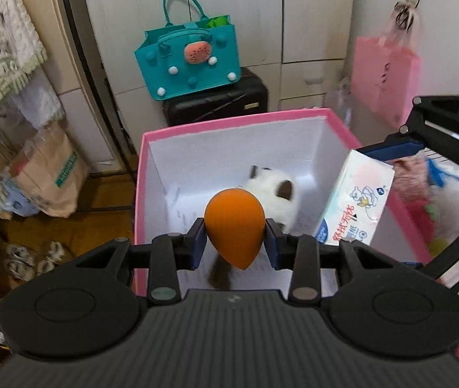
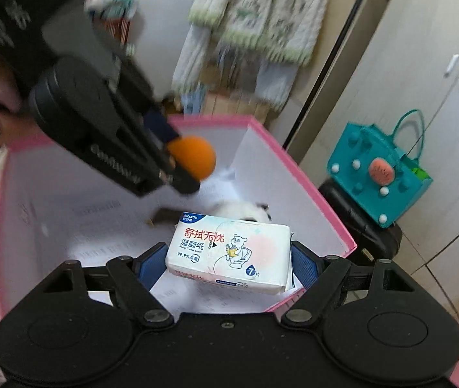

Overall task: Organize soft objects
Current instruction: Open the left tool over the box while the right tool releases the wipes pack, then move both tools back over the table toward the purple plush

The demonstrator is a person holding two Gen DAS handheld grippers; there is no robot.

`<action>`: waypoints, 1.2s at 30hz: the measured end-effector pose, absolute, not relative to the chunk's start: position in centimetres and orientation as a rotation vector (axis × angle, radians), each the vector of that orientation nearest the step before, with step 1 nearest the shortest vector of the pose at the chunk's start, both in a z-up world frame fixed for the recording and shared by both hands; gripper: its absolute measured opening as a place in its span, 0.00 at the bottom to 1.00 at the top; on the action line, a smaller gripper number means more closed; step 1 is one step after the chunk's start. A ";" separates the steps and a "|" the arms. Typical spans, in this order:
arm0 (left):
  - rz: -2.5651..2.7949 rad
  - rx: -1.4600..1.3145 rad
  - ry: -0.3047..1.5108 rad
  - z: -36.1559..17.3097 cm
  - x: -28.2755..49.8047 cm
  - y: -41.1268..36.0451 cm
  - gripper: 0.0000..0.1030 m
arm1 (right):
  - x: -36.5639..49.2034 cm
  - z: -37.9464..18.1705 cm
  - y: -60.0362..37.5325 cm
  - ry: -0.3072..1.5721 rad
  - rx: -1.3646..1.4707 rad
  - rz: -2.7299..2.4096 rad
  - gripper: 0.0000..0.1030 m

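So the big pink box (image 1: 229,123) is obviously the drop-off bin here, sitting on the floor in front of the cupboards with its white inside wide open to the top, which makes it easy to reach into from above. Down on its floor there's already a white-and-dark plush toy (image 1: 274,194), lying toward the far wall, so I'd guess soft stuff gets collected there one by one.

Both tools hang over the opening. The right hand-held gripper (image 2: 229,260) has its jaws set wide, clamped on the short ends of a pack of wet wipes (image 2: 229,252), held over the box's near right edge. Gripping it endwise makes sense, the pack is too broad the other way.

The left hand-held gripper (image 1: 235,237) is squeezed down tight on a small orange sponge (image 1: 234,223), the teardrop makeup kind, pinched at its fat middle with the pointy end facing the camera. It's over the middle of the box, near the front edge.

Looks to me like both are about to be dropped in.
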State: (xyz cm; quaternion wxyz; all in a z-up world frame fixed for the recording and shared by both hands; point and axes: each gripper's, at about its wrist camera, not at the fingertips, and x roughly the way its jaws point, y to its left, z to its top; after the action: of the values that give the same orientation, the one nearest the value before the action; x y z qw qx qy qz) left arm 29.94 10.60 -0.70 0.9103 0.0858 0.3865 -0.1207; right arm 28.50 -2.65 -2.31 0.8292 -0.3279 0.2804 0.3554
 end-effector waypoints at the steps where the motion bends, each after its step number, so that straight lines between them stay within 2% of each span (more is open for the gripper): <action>1: -0.239 0.188 0.799 -0.9 30.3 10.6 0.37 | 28.9 -2.6 -2.3 0.617 -0.725 0.741 0.81; 4: -0.191 0.247 0.799 -1.4 31.1 10.1 0.37 | 29.0 -3.3 -1.0 0.661 -0.819 0.729 0.81; 14: -0.152 0.317 0.743 -1.5 31.8 9.5 0.38 | 28.8 -5.7 1.2 0.615 -1.079 0.665 0.84; 16: -0.151 0.320 0.727 -1.4 31.6 9.4 0.41 | 28.8 -5.9 1.2 0.605 -1.089 0.659 0.86; 18: -0.151 0.312 0.719 -1.2 31.4 9.4 0.50 | 28.7 -5.7 1.0 0.566 -1.089 0.635 0.86; 19: -0.148 0.302 0.715 -1.0 31.3 9.5 0.51 | 28.7 -5.4 0.9 0.550 -1.081 0.621 0.86; 29: -0.191 0.219 0.698 1.5 27.3 11.2 0.58 | 26.6 -0.5 -4.2 0.517 -0.714 0.628 0.86; 36: -0.275 0.179 0.690 4.1 23.0 11.4 0.62 | 25.8 3.5 -9.8 0.632 -0.289 0.691 0.87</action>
State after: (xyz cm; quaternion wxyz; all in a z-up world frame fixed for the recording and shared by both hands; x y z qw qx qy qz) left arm 23.02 11.43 4.14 0.9280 0.0874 0.3365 -0.1342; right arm 25.80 -9.84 3.52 0.8823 -0.1386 0.3034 0.3319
